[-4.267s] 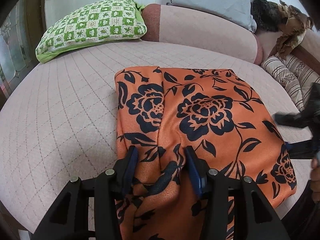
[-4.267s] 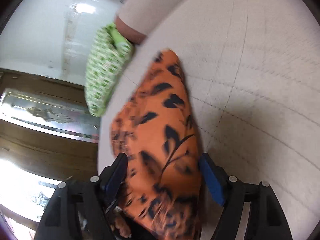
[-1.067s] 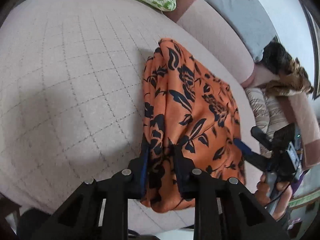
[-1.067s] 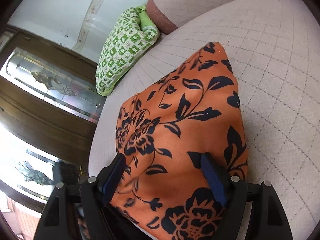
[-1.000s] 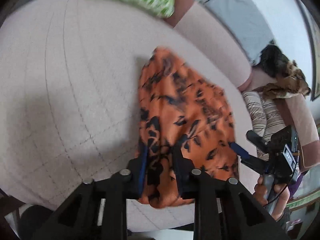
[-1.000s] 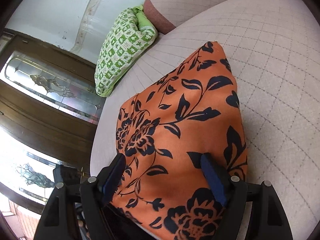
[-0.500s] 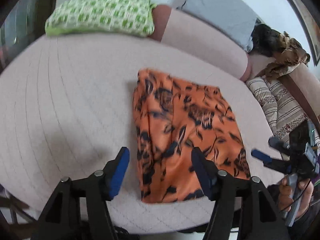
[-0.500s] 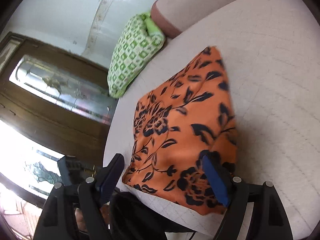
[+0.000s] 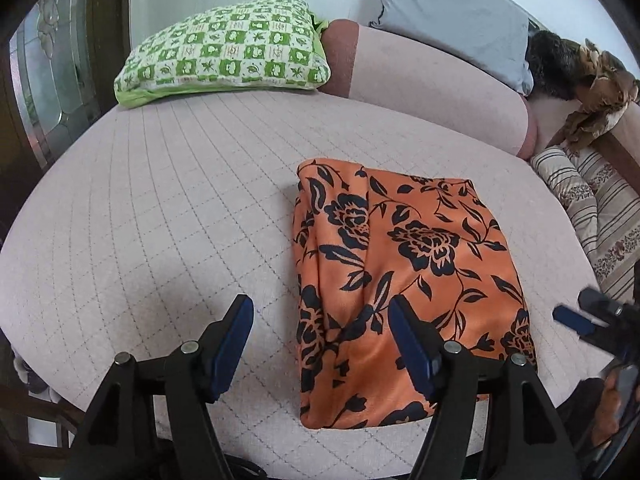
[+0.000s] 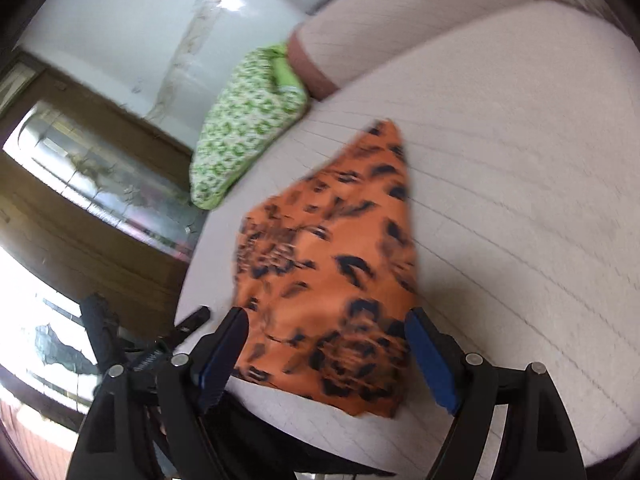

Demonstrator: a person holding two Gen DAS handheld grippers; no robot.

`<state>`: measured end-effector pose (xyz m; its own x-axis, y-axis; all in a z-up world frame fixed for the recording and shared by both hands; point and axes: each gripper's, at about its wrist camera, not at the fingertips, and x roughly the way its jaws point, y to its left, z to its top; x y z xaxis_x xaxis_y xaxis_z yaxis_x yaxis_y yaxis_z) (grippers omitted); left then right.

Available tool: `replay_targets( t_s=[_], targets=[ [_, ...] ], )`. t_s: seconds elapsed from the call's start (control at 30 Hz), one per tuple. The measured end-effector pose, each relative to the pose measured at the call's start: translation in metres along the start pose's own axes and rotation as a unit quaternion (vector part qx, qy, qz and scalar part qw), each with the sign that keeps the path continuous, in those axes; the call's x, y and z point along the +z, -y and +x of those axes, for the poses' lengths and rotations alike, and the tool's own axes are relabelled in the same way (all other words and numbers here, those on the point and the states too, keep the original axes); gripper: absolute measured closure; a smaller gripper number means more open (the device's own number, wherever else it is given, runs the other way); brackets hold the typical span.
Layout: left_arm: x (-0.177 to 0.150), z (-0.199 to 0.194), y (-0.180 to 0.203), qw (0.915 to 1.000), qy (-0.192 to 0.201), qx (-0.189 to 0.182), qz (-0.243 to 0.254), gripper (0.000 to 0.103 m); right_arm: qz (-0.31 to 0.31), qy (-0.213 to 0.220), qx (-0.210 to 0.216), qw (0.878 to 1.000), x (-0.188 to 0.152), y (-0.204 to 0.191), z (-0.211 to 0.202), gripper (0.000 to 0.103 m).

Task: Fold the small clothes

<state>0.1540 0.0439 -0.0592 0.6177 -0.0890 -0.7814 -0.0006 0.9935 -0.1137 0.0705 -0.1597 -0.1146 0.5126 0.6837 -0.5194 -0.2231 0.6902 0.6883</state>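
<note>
Across the left-wrist view, going from the left edge: a wooden door frame with glass, then a green checked pillow point(image 9: 224, 46) at upper left, a grey pillow point(image 9: 452, 12) and a pinkish bolster point(image 9: 432, 88) along the top, and striped cushions point(image 9: 592, 216) at right. Quilted pale bed point(image 9: 140, 220) fills the middle; the orange floral garment point(image 9: 404, 280) lies flat on it, centre to lower right, already a compact, roughly rectangular folded packet with a lengthwise crease along its left side. Left tongs point(image 9: 320, 340) at bottom centre: jaws opening, wide apart, nothing pressed between them; the right blue pad only overlaps the cloth's near left portion in the picture, the left pad sits over bare quilt. Right tongs point(image 9: 576, 320) show at far lower right, clear of the cloth. Right-wrist view (blurred): left tongs' dark frame at lower left, garment point(image 10: 332, 272) centre, right tongs point(image 10: 328, 356) at bottom spread wide, empty, cloth's near edge lying beyond and between the pads. Judgement: release step after a fold, both tools let go. Next move calls either for one more fold, which needs both tongs regripping the near corners evenly, or for setting this piece aside; cloth looks slippery, so a shallow pinch could drag the layers askew.
</note>
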Motion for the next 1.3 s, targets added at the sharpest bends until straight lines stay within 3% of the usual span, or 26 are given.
replay_targets(
  t_s=[0.13, 0.17, 0.23, 0.27, 0.37, 0.47, 0.67, 0.73, 0.87, 1.03, 1.07, 1.17, 1.3],
  targets=[
    [0.000, -0.001, 0.002, 1.0000, -0.001, 0.002, 0.000, 0.032, -0.012, 0.006, 0.006, 1.000, 0.019, -0.011, 0.026, 0.020],
    [0.000, -0.001, 0.002, 1.0000, -0.001, 0.001, 0.000, 0.032, -0.011, 0.000, 0.002, 1.000, 0.022, -0.008, 0.037, 0.015],
    [0.000, 0.000, 0.003, 1.0000, -0.004, 0.003, 0.001, 0.032, 0.027, -0.055, -0.032, 0.998, 0.026, 0.018, 0.075, 0.013],
    [0.000, 0.000, 0.003, 1.0000, -0.006, 0.003, 0.002, 0.032, 0.040, -0.055, -0.029, 0.997, 0.026, 0.024, 0.080, 0.013],
    [-0.001, -0.001, 0.002, 0.9998, 0.002, 0.009, 0.015, 0.028, 0.029, -0.030, -0.008, 0.999, 0.026, 0.010, 0.061, 0.013],
    [0.002, 0.003, -0.002, 0.9999, 0.003, 0.010, 0.011, 0.026, 0.011, -0.025, -0.013, 1.000, 0.021, 0.006, 0.045, 0.013],
    [0.011, 0.020, -0.033, 0.9976, -0.005, -0.045, -0.053, 0.022, 0.048, -0.013, -0.044, 0.998, 0.017, 0.046, 0.023, 0.013],
    [0.014, 0.038, -0.044, 0.9930, -0.025, -0.085, -0.077, 0.022, 0.066, -0.021, -0.037, 0.997, 0.018, 0.060, 0.026, 0.013],
    [0.017, 0.060, -0.047, 0.9908, -0.036, -0.108, -0.072, 0.022, 0.081, -0.039, -0.014, 0.996, 0.026, 0.075, 0.046, 0.013],
    [0.011, 0.088, -0.046, 0.9823, -0.082, -0.149, -0.080, 0.022, 0.081, -0.061, -0.004, 0.995, 0.032, 0.075, 0.081, 0.013],
    [0.012, 0.088, -0.047, 0.9826, -0.078, -0.149, -0.079, 0.022, 0.072, -0.061, -0.009, 0.995, 0.033, 0.073, 0.085, 0.015],
    [0.011, 0.085, -0.045, 0.9811, -0.083, -0.161, -0.069, 0.038, 0.051, -0.075, -0.029, 0.995, 0.036, 0.064, 0.094, 0.049],
    [0.009, 0.086, -0.044, 0.9822, -0.081, -0.154, -0.069, 0.038, 0.053, -0.079, -0.024, 0.995, 0.035, 0.068, 0.101, 0.050]
  ],
)
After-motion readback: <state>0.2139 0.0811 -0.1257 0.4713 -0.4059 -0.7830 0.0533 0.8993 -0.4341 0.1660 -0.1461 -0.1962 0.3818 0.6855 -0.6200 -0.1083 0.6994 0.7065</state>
